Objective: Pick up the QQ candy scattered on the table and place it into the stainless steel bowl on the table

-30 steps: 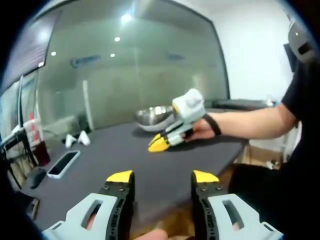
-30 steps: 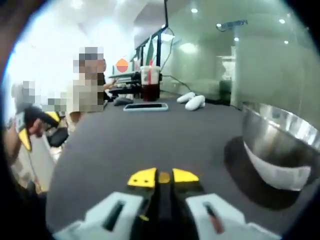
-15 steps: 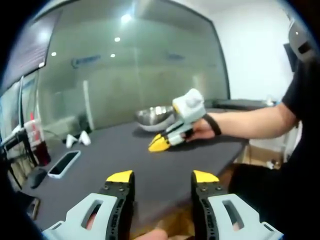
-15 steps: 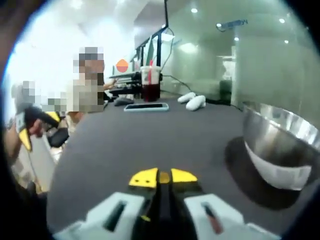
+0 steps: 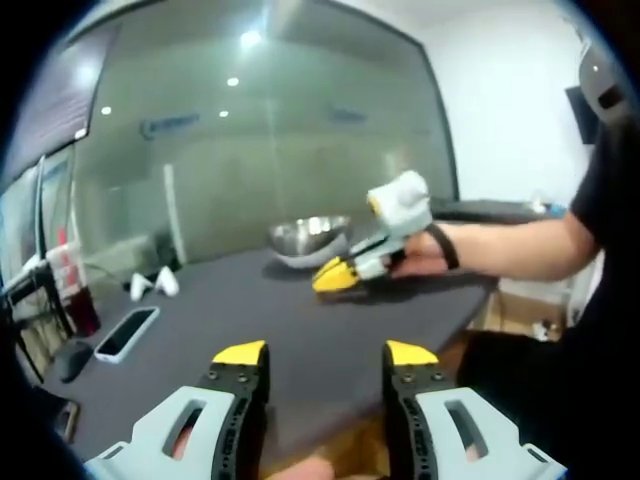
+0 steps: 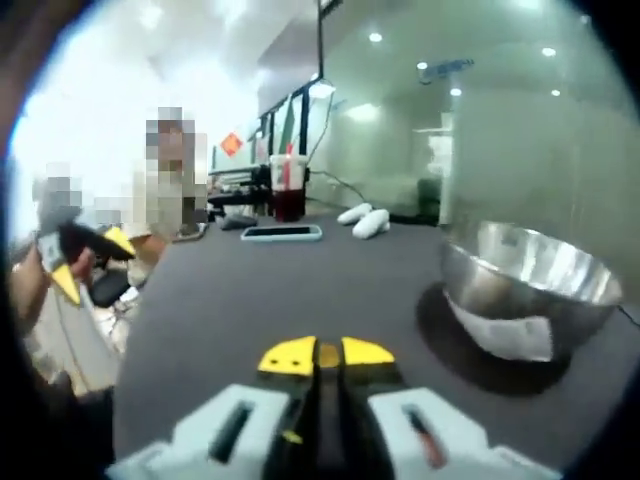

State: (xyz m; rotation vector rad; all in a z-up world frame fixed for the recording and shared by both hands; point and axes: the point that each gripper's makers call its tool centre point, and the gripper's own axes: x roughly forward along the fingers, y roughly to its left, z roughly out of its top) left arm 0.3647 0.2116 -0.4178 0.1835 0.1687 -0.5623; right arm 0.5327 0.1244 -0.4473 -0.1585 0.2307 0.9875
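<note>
Table (image 6: 250, 300): dark top, spreading ahead of both your grippers.
Bowl (image 6: 525, 290): upright on the table, ahead and right of your right jaws.
Left gripper (image 5: 325, 355): jaws spread, nothing between them.
Right gripper (image 6: 325, 355): jaws pressed on a small yellow candy (image 6: 327, 354) at the tips.

The bowl (image 6: 528, 297) sat on the surface (image 6: 280, 300); behind it lay a phone (image 6: 281, 232) and cup (image 6: 288, 185)
</note>
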